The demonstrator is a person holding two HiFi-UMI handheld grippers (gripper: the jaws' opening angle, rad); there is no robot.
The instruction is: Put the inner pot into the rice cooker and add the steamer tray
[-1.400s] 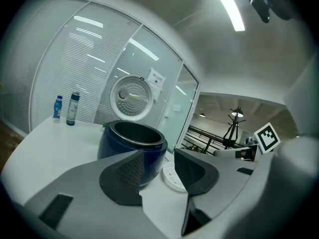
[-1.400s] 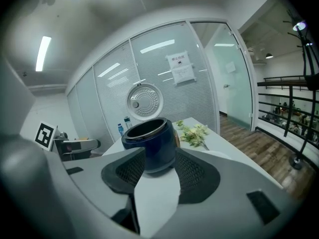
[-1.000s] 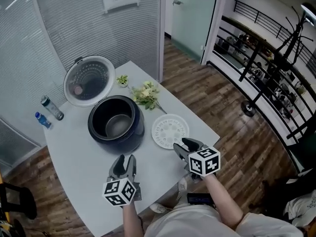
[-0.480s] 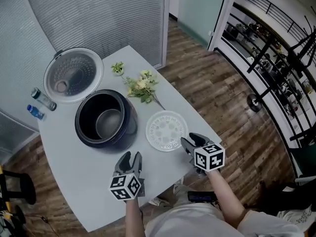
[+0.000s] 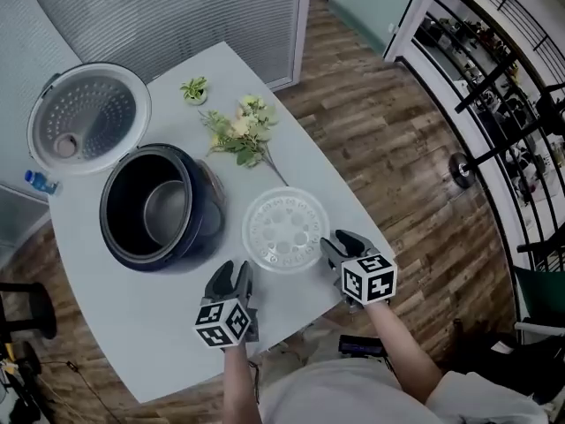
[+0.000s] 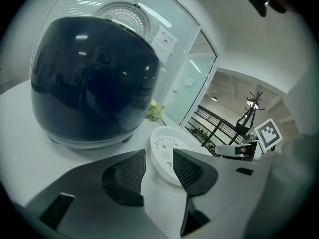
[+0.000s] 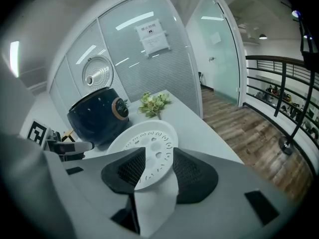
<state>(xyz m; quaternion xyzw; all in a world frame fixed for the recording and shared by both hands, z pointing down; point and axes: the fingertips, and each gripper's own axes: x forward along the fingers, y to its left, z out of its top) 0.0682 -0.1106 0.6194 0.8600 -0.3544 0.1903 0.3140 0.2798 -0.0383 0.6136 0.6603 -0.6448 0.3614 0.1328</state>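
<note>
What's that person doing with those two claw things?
A person holds a gripper in each hand. The left gripper and right gripper are open and empty, aimed at the white steamer tray lying on the table. Beside it stands the rice cooker, lid up, inner pot already inside.

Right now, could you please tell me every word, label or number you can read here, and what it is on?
On the paper notice, glass wall: print too blurred to read.
On the left gripper and right gripper: square markers only, no letters.
No other text visible.
</note>
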